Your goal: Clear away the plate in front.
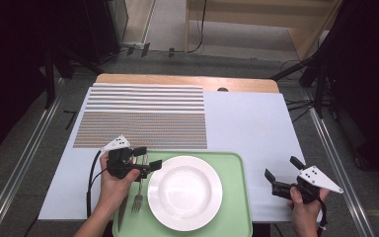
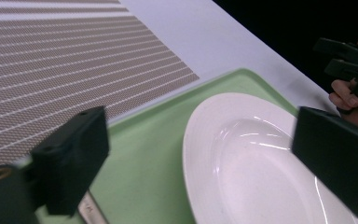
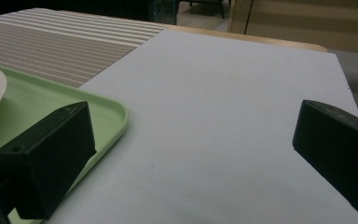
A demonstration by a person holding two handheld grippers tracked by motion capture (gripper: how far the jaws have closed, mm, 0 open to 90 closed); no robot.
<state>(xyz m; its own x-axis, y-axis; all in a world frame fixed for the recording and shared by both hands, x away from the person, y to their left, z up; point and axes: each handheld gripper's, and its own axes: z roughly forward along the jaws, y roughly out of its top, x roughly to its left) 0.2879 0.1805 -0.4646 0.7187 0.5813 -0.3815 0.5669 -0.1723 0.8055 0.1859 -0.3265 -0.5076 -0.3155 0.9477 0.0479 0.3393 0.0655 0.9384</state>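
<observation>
Tool jaws on the left tool [image 1: 147,159] stand spread, empty, above the fork [image 1: 137,196] at lower left on the green tray [image 1: 237,207]. Fork: light, stiff, slippery metal; pinch mid-handle.

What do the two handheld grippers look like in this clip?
Both the left gripper and the right gripper are black, with two blocky square-ended jaws. Each carries a grey three-cornered plate dotted with small dark holes, and a black cable trails from each. Forearms are bare.

White plate [image 1: 184,191], green tray [image 1: 237,197], brown-and-white striped mat [image 1: 143,118].
</observation>
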